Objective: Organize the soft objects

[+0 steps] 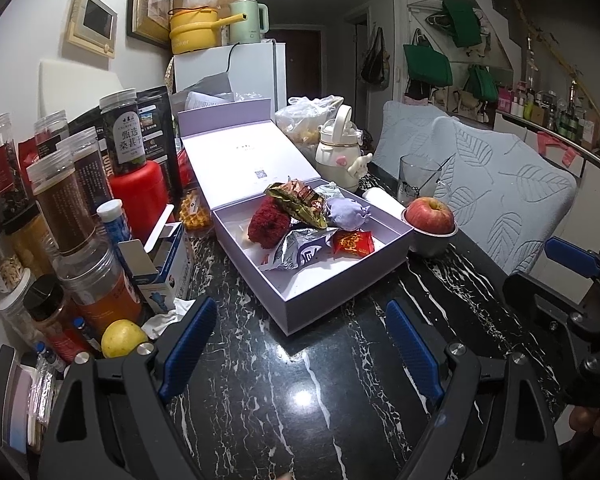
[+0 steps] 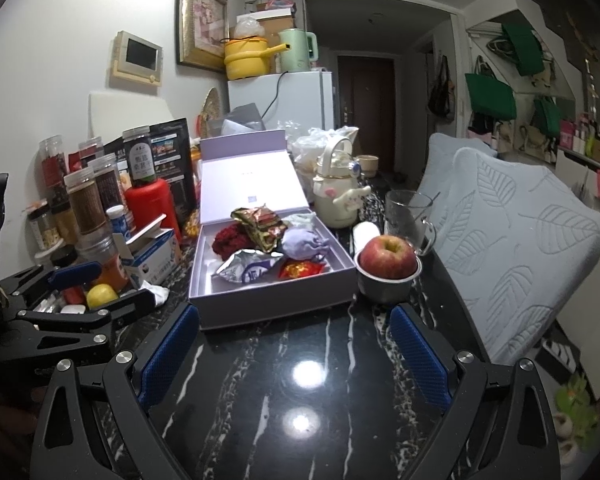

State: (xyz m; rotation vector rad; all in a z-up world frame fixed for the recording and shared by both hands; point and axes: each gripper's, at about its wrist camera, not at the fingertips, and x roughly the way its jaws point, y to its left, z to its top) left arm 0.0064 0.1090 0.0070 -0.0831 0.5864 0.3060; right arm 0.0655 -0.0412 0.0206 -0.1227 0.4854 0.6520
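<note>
An open lavender box point(image 1: 340, 280) point(image 2: 276, 300) sits on the black marble table, lid leaning back. Inside lie a dark red fuzzy item point(image 1: 269, 222) point(image 2: 226, 240), a lilac drawstring pouch point(image 1: 346, 212) point(image 2: 303, 243), a gold and red foil packet point(image 1: 300, 199) point(image 2: 260, 222), a silver foil packet point(image 1: 300, 250) point(image 2: 246, 270) and a small red packet point(image 1: 353, 243) point(image 2: 300, 270). My left gripper point(image 1: 300, 344) is open and empty, just short of the box's near corner. My right gripper point(image 2: 292, 344) is open and empty in front of the box; it also shows at the right edge of the left wrist view point(image 1: 572, 260).
Jars and bottles point(image 1: 72, 208) crowd the left side with a lemon point(image 1: 122, 338) and a blue and white carton point(image 1: 168, 268). An apple in a metal cup point(image 1: 430, 220) point(image 2: 388, 268), a glass mug point(image 2: 408, 216) and a cream kettle jug point(image 1: 338, 148) stand right of the box. A padded chair point(image 2: 512, 248) stands at right.
</note>
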